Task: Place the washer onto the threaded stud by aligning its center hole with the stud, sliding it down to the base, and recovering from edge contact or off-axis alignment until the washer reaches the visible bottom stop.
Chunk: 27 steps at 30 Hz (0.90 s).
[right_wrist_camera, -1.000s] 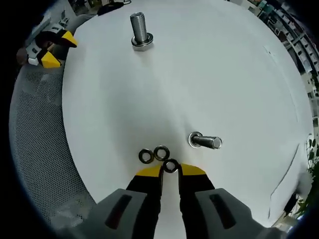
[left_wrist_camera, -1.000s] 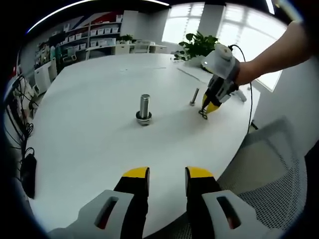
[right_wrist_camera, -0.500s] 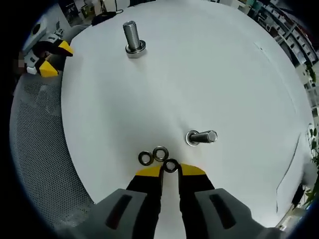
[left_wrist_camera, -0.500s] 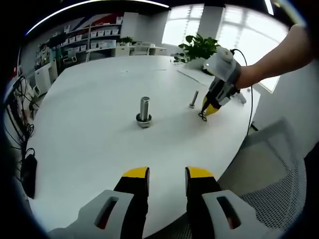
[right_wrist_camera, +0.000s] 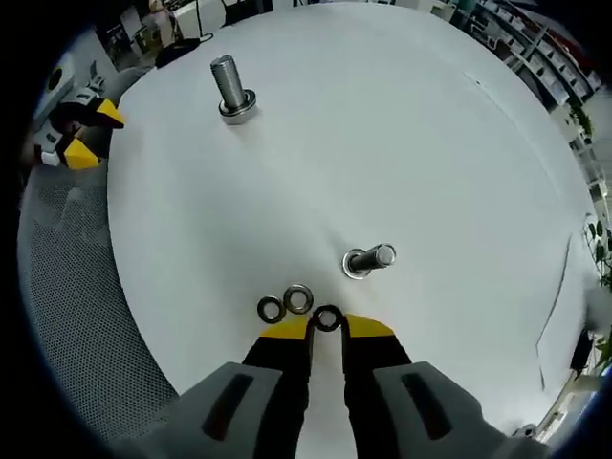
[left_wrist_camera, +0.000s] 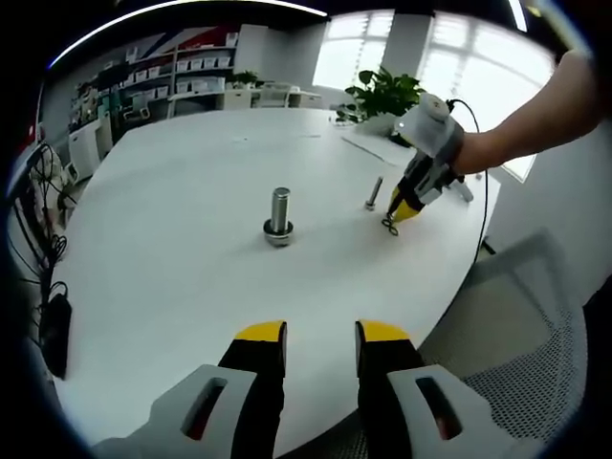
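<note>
**Washer pickup at the counter edge: risks and blind spots**

At the near edge of the white counter [right_wrist_camera: 402,143], my right tongs [right_wrist_camera: 326,328] sit with their yellow tips on either side of one washer [right_wrist_camera: 327,316]. The jaws stand close together, but I cannot tell whether they grip the ring or merely bracket it. Two more washers [right_wrist_camera: 285,304] lie flat just beside it, touching each other or nearly so. My left tongs [left_wrist_camera: 321,333] hang released above the counter's other side, jaws apart and holding nothing.

Two studs stand on the counter. The small stud [right_wrist_camera: 367,258] is near the washers. The large stud [right_wrist_camera: 229,86] stands well apart, with a collar or washer already at its base.

Hazards from this position, as I judge them:

1. The washer is thin and flat on a smooth surface. A closing pinch may squirt it sideways or push it into its neighbours.
2. The group lies close to the counter edge, so a slip could send a ring off onto the mesh chair [right_wrist_camera: 72,287].
3. A washer gripped tilted is likely to catch its rim on the stud tip or bind on the threads instead of sliding down.

Limits of view: the tong tips cover the near edge of the washer. The task does not say which stud is the target. In the left gripper view, the washers are a dark speck under the right tongs [left_wrist_camera: 400,207].
</note>
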Motion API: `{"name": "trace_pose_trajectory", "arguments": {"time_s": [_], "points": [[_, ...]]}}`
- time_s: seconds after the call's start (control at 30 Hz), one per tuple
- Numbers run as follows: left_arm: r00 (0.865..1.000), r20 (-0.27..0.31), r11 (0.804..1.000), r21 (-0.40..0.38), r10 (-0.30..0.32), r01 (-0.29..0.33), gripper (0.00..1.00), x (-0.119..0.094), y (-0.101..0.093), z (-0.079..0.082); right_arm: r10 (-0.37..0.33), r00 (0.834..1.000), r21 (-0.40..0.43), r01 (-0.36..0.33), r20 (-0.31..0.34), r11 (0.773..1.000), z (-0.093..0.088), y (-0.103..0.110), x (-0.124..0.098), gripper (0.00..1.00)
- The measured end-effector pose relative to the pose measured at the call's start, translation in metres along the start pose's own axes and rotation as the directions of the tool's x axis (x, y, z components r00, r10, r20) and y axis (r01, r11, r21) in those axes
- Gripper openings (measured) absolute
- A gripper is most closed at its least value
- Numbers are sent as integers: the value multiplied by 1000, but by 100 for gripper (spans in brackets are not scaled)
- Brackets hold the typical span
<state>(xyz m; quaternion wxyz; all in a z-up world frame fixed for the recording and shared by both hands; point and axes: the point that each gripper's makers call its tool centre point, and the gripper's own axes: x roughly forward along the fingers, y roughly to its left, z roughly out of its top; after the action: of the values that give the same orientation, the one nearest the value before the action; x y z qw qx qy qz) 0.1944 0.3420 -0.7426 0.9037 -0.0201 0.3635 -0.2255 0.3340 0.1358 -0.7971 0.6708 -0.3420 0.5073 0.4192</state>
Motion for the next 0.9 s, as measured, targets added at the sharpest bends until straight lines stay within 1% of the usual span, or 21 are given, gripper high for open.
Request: {"name": "trace_pose_trajectory", "arguments": {"time_s": [0.13,0.3,0.43,0.6,0.77,0.9], "points": [[1000,2,1000,0,3,-3,27,0,1,0,1,1000,-1,-1,9,1000,2,0,-4,14],[1000,5,1000,-5,6,-6,27,-1,1,1,-1,999,1,1,36,1000,7,-4,-11,14],[1000,7,1000,-6,6,-6,27,-1,1,1,-4,998,35,2,60,999,10,-9,-17,14],[1000,8,1000,-6,10,-10,27,-1,2,2,-16,996,35,12,88,999,16,-11,-29,14],[1000,10,1000,-6,12,-12,27,-1,2,2,-33,993,72,25,115,997,15,-17,-36,14],[1000,11,1000,-6,14,-14,27,-1,3,2,-41,989,87,29,142,996,20,-19,-44,14]]}}
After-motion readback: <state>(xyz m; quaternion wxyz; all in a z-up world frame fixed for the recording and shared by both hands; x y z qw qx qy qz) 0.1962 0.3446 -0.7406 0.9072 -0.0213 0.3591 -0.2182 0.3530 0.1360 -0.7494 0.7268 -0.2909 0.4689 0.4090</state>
